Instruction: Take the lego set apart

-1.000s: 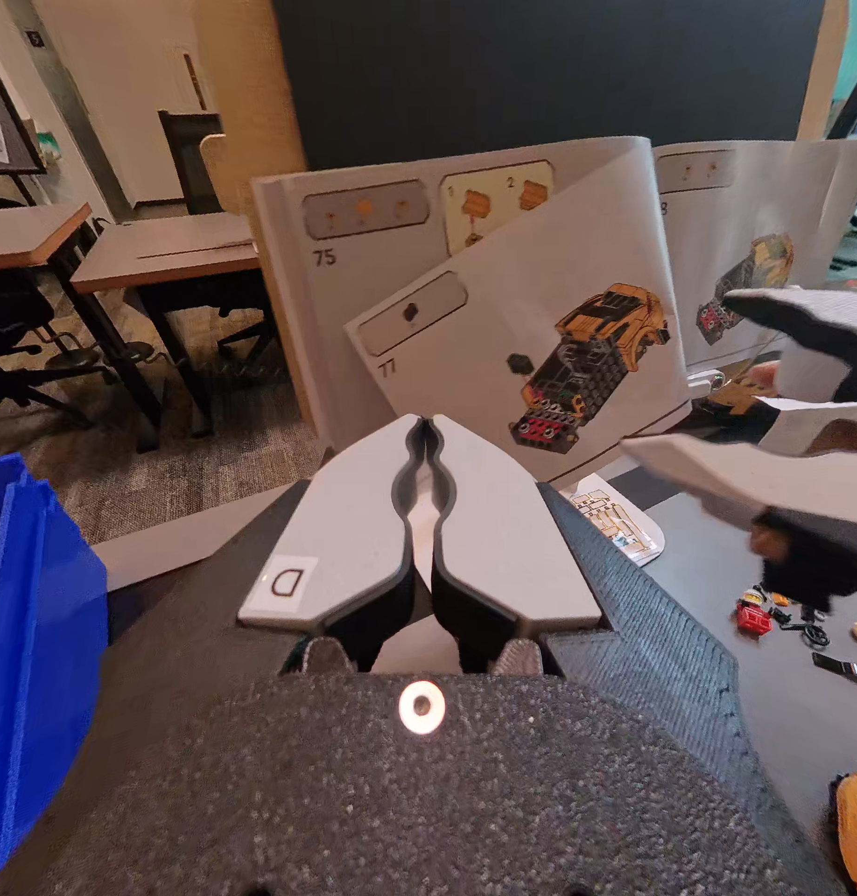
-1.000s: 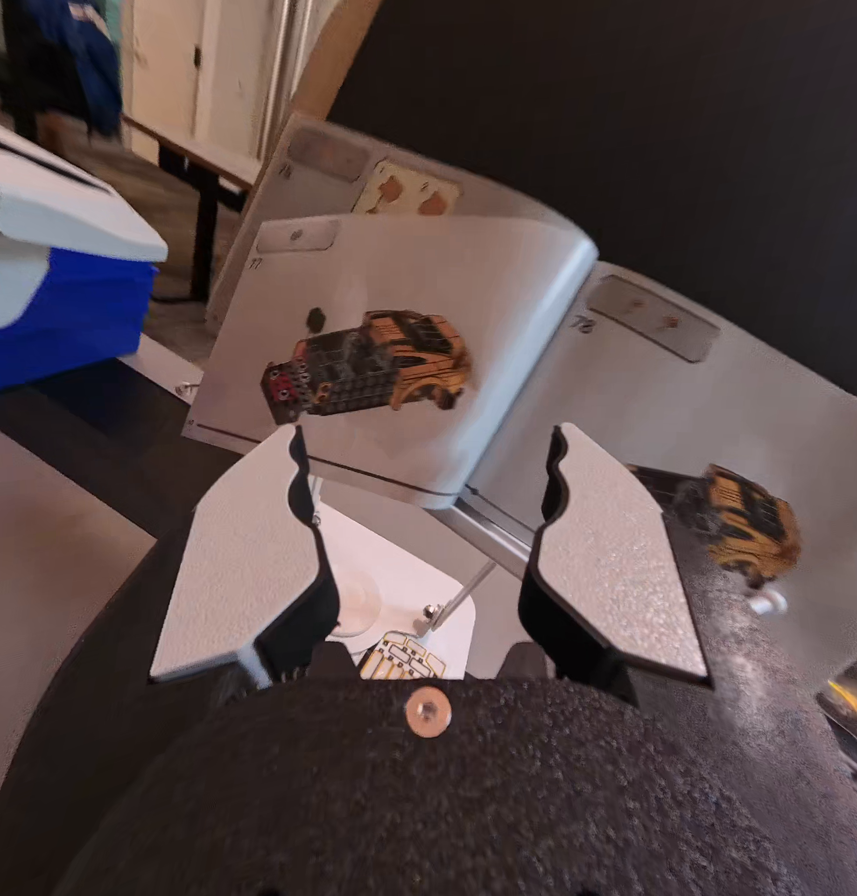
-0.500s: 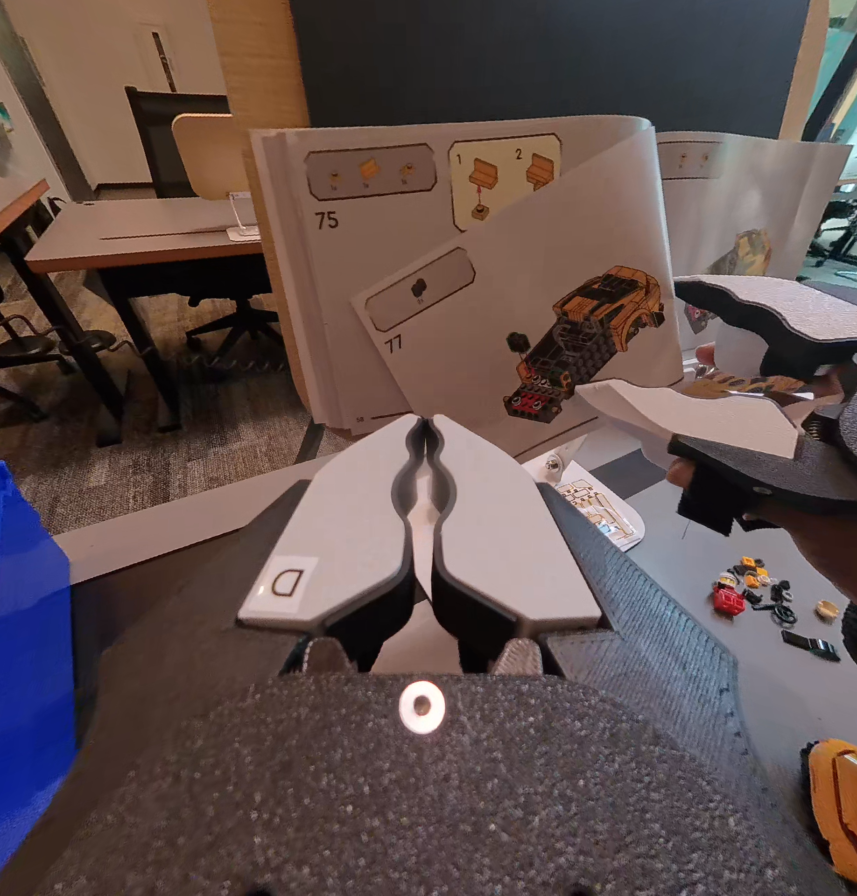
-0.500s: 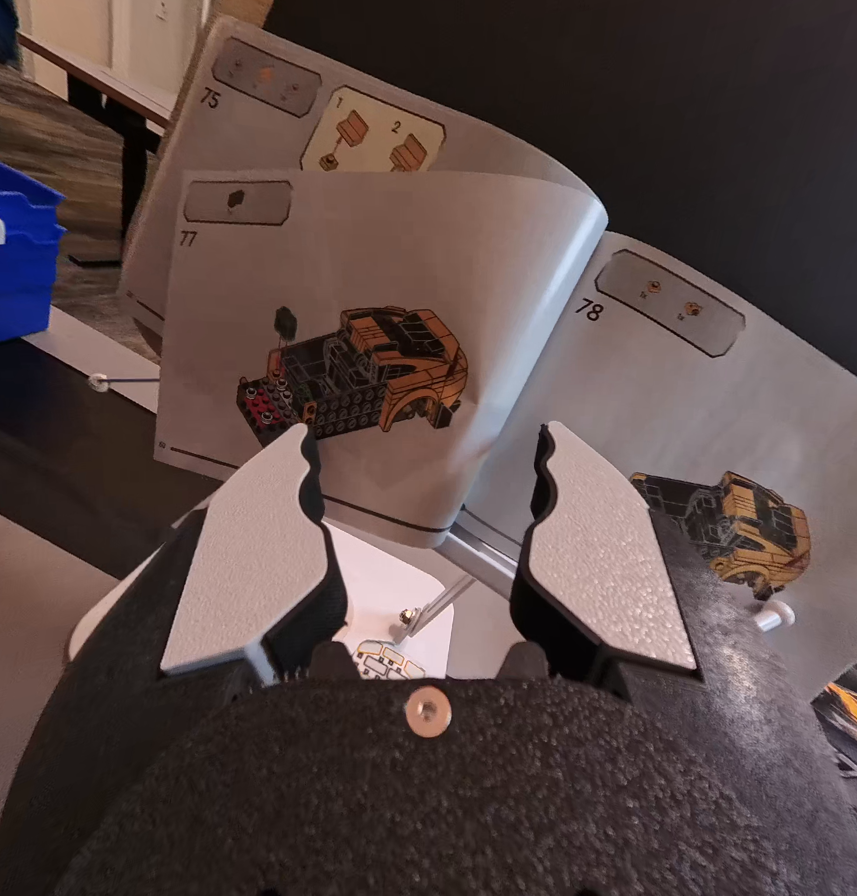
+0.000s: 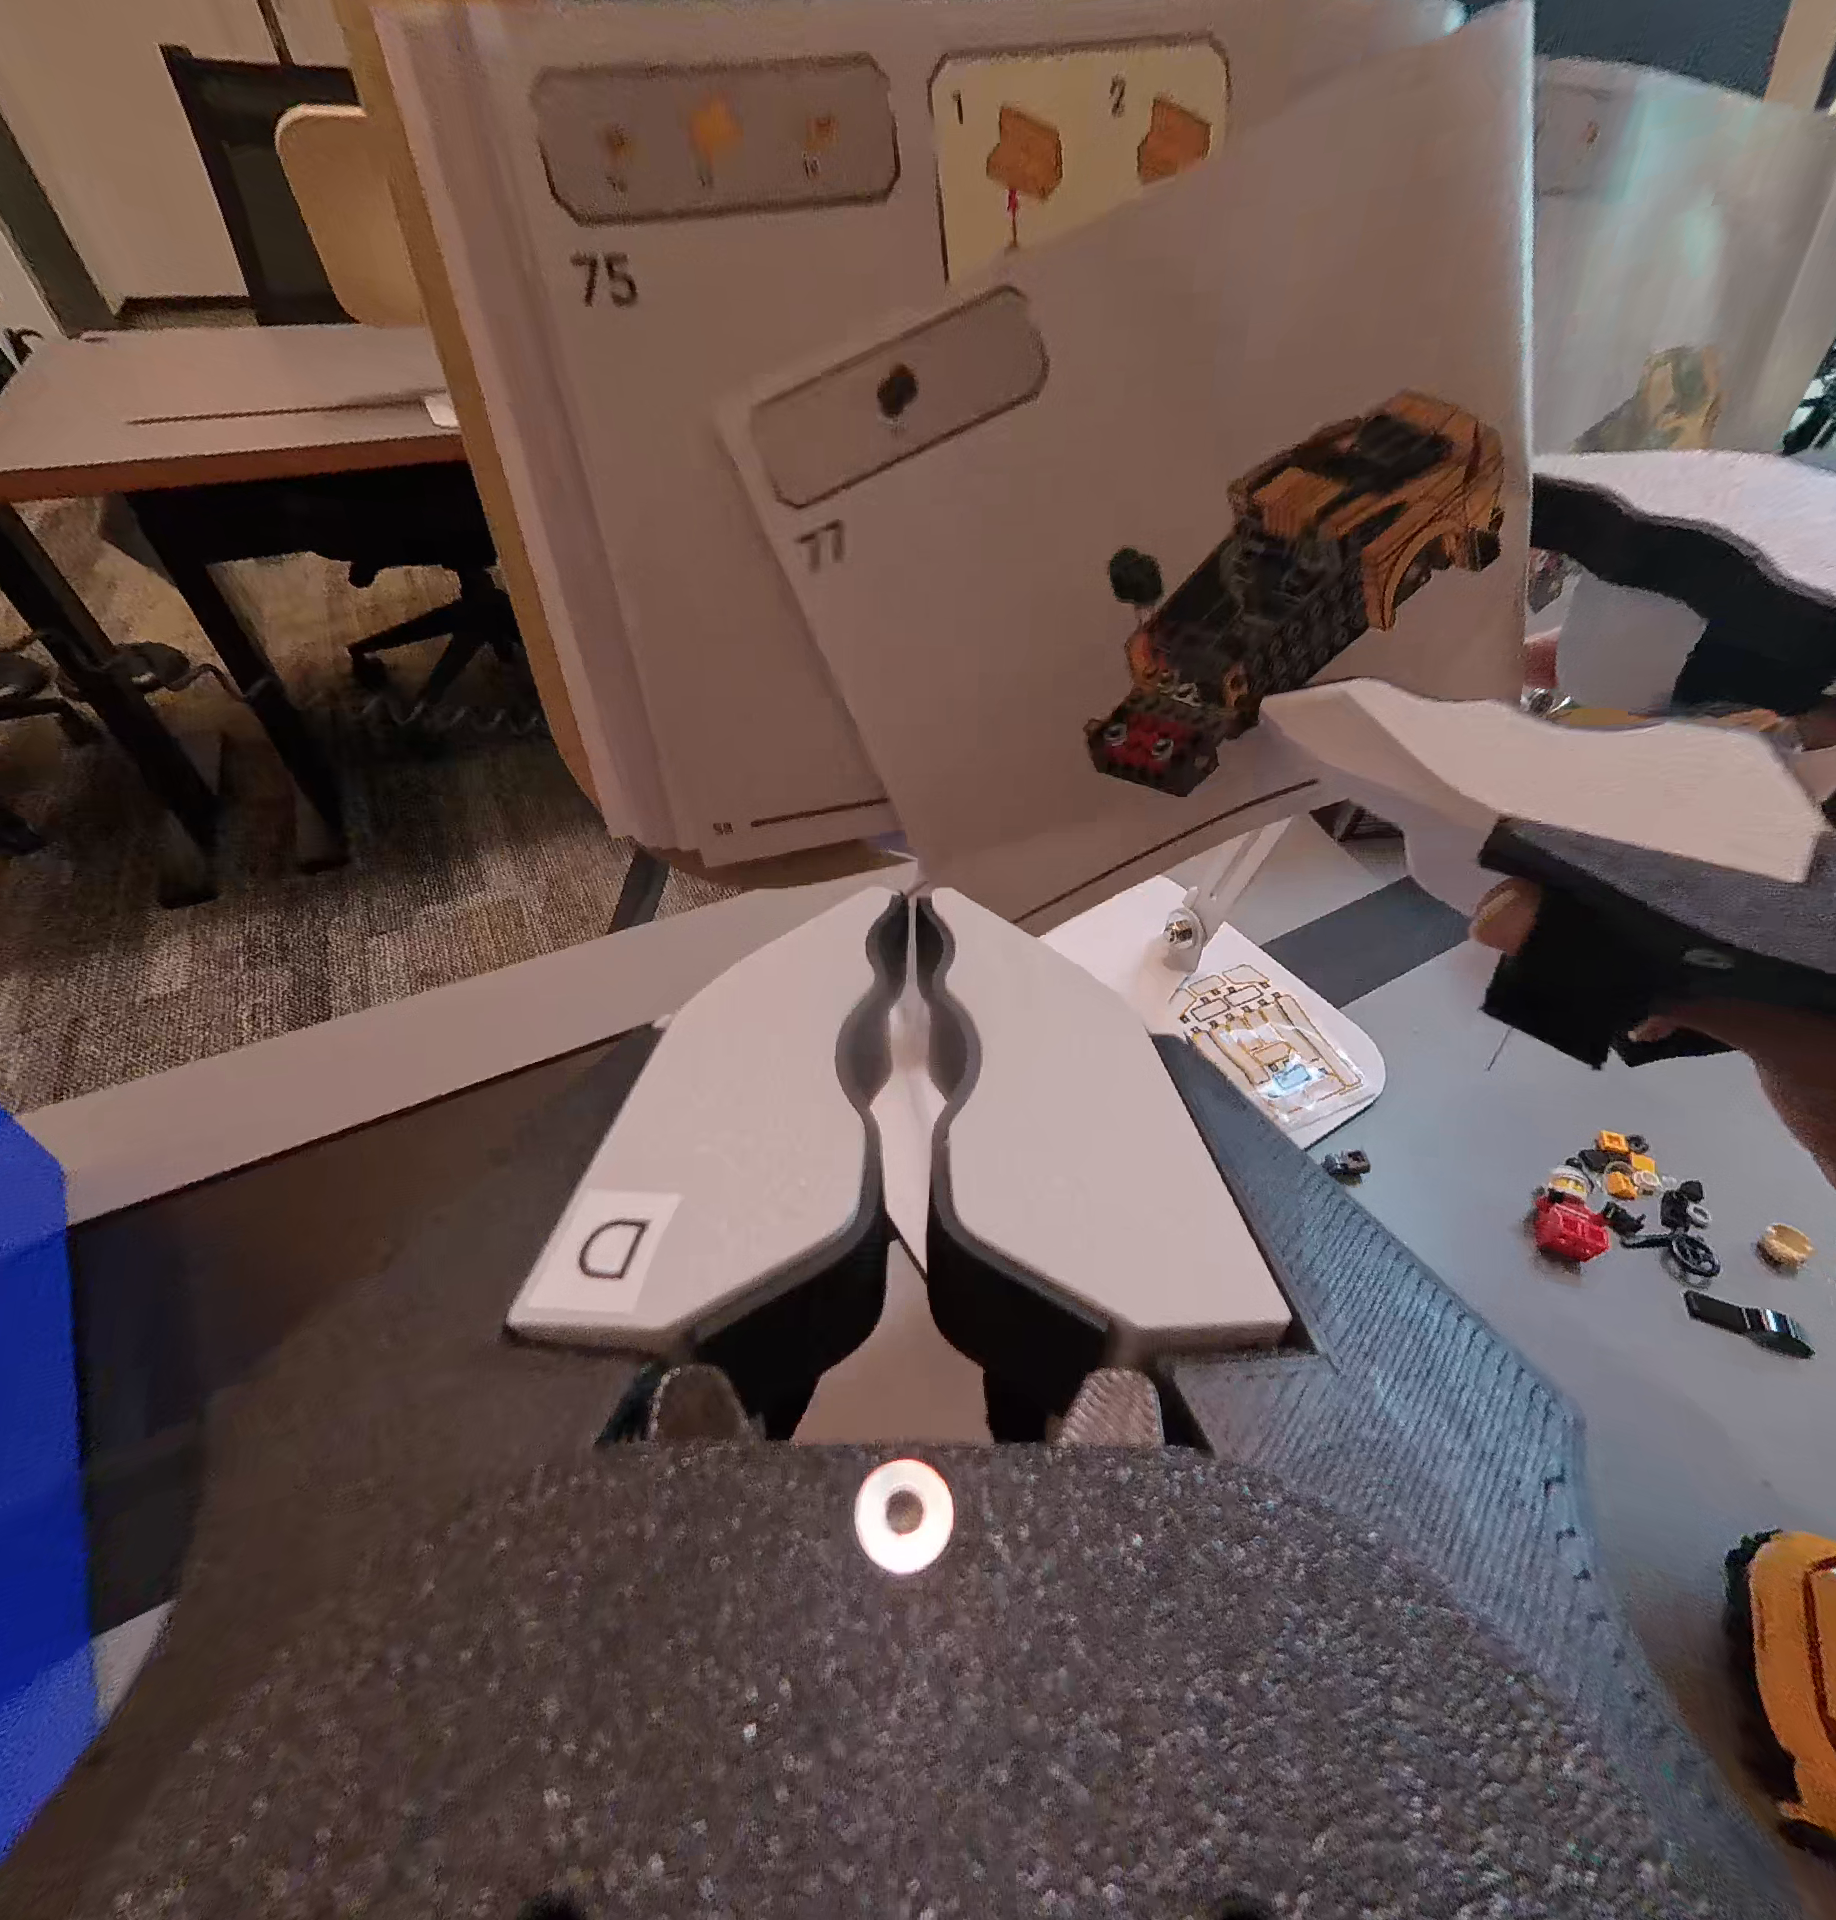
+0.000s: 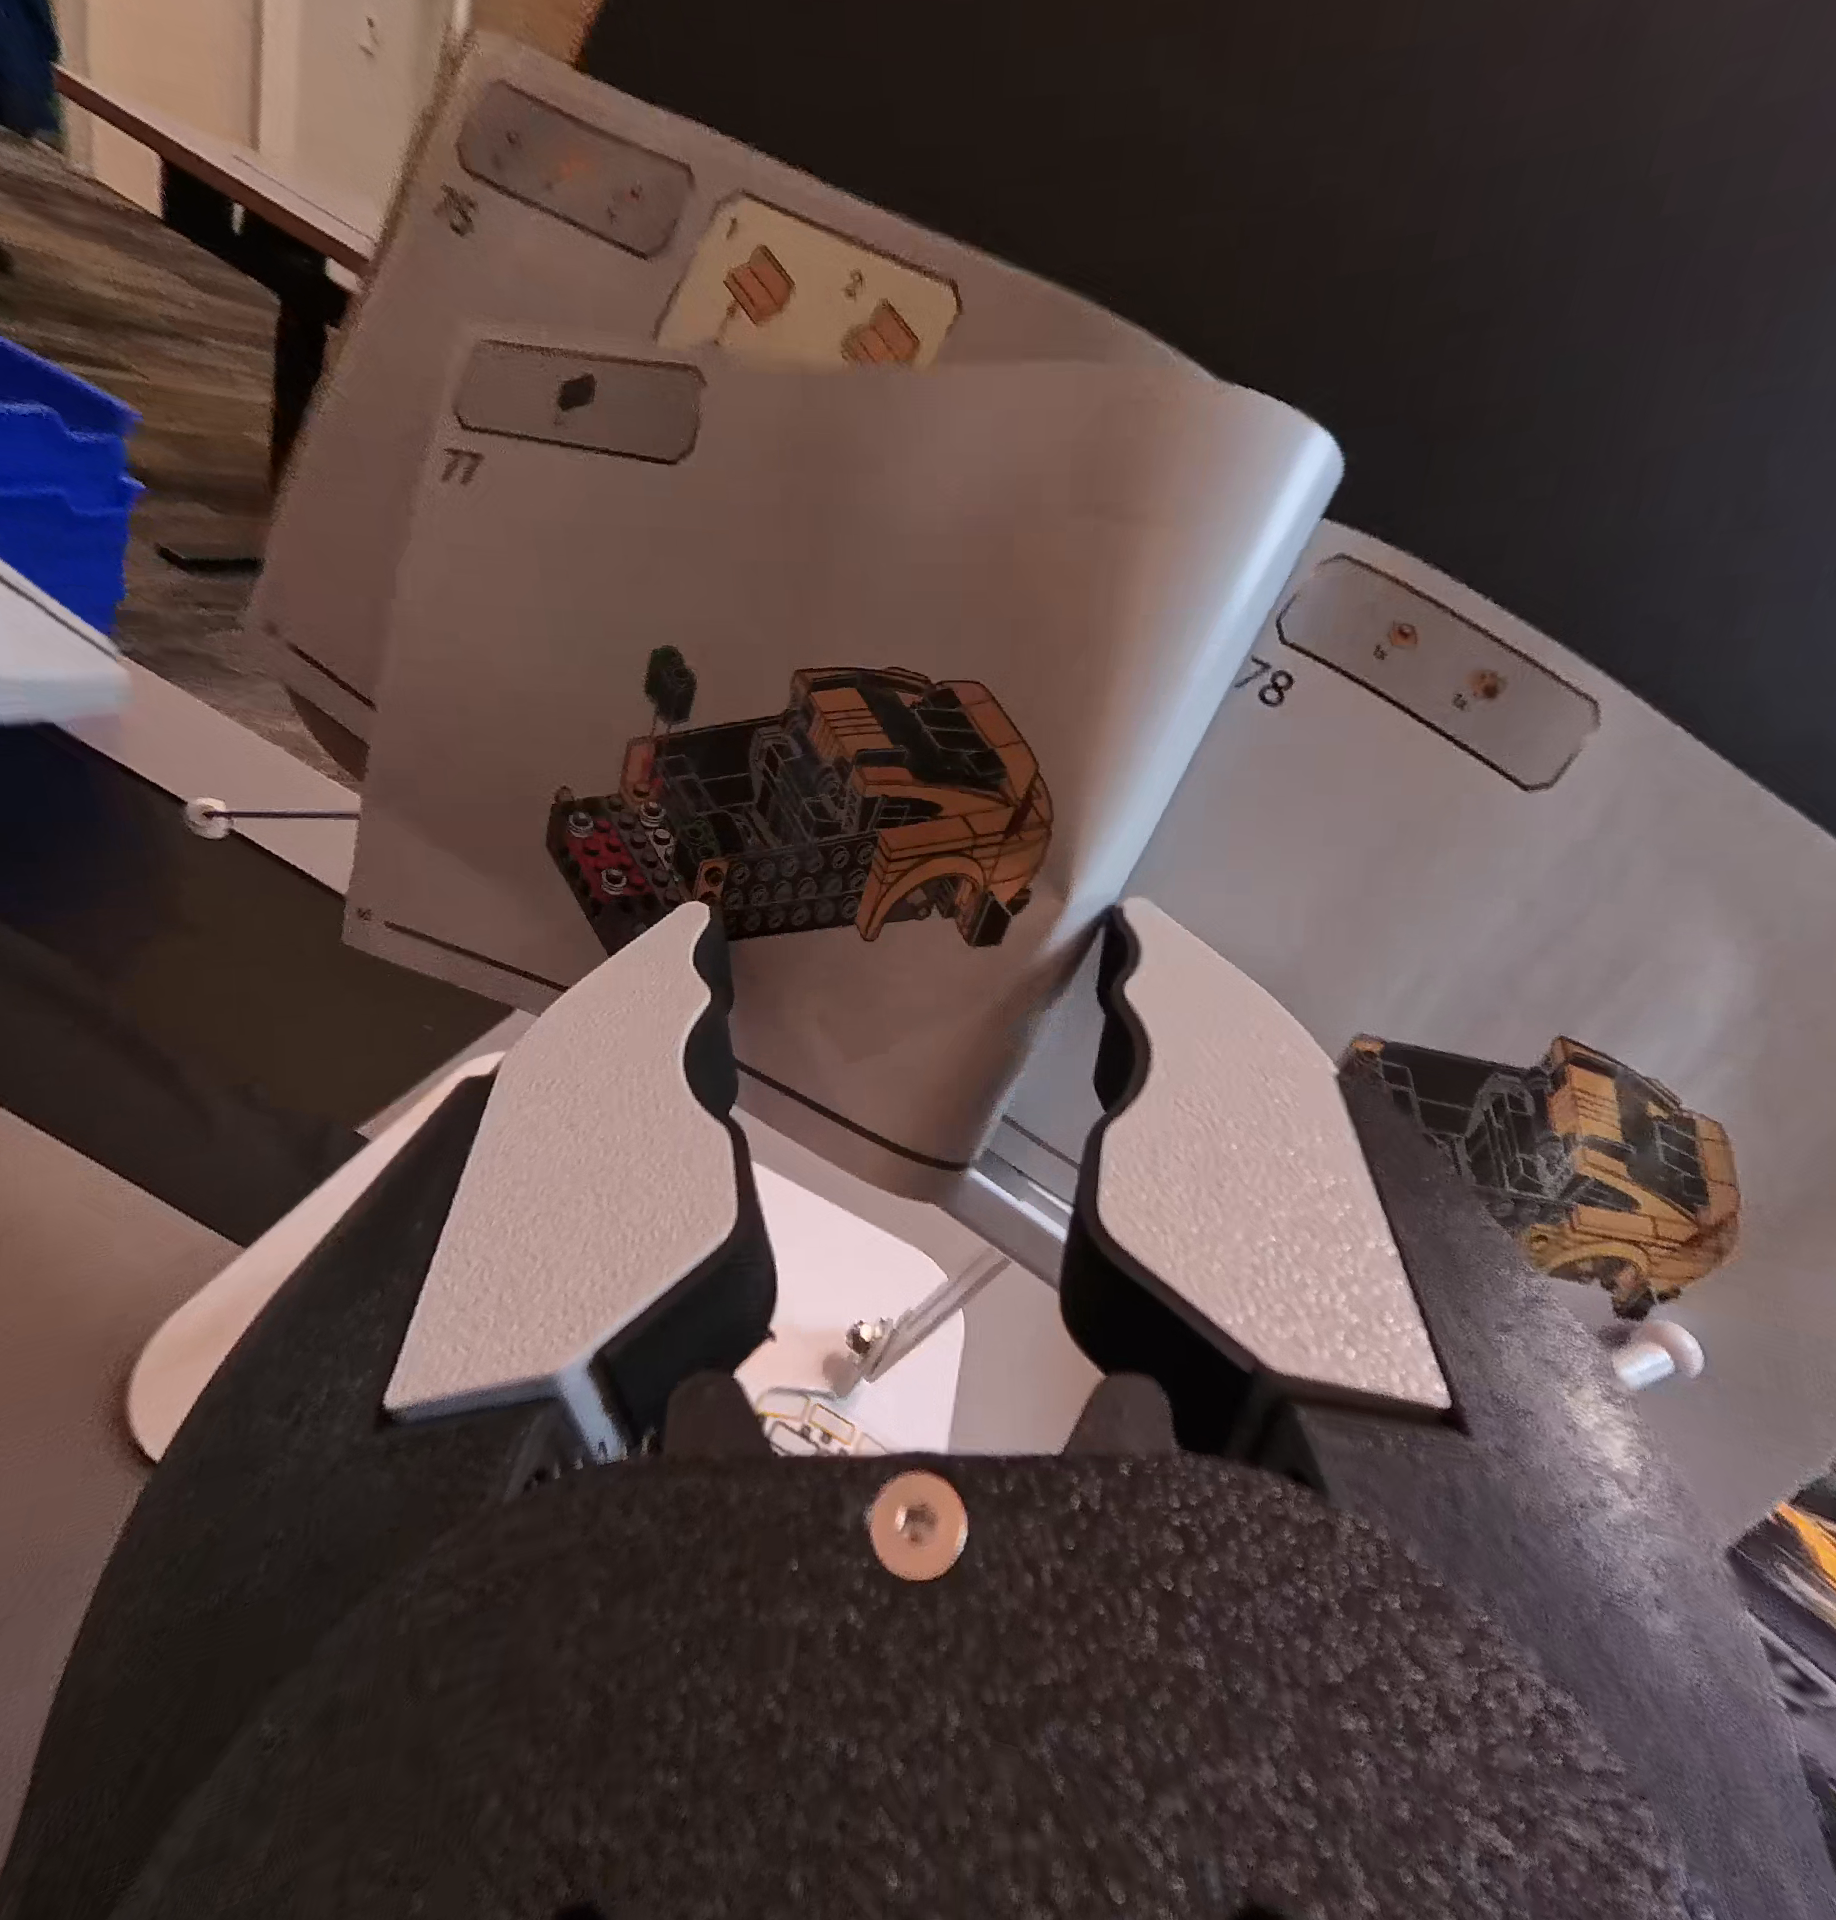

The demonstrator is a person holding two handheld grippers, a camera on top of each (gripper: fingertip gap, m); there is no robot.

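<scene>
An open instruction booklet [image 5: 685, 520] stands on a white stand, with one page [image 5: 1049, 623] curled over toward the left. My left gripper [image 5: 912, 906] is shut, and its tips line up just under that page's lower corner; I cannot tell if they touch. My right gripper [image 6: 906, 925] is open, with its fingers on either side of the curled page [image 6: 841, 582] near its lower edge and the spine. It also shows in the left wrist view [image 5: 1402, 597], held by a hand. Loose lego pieces [image 5: 1620, 1216] lie on the grey table. A yellow car body [image 5: 1818, 1704] sits at the lower right.
A blue bin [image 5: 10, 1351] stands at the left table edge and also shows in the right wrist view [image 6: 31, 488]. A clear bag with a printed sheet [image 5: 1267, 1049] lies on the stand's white base. A black strip piece [image 5: 1745, 1320] lies near the pile. Desks and chairs stand beyond the table. Left tips and right tips are each some 30 cm from the yellow car body [image 5: 1818, 1704].
Both grippers have moved closer to the booklet. The right gripper has come in around the curled page's lower edge. The left stays shut, the right stays open.
</scene>
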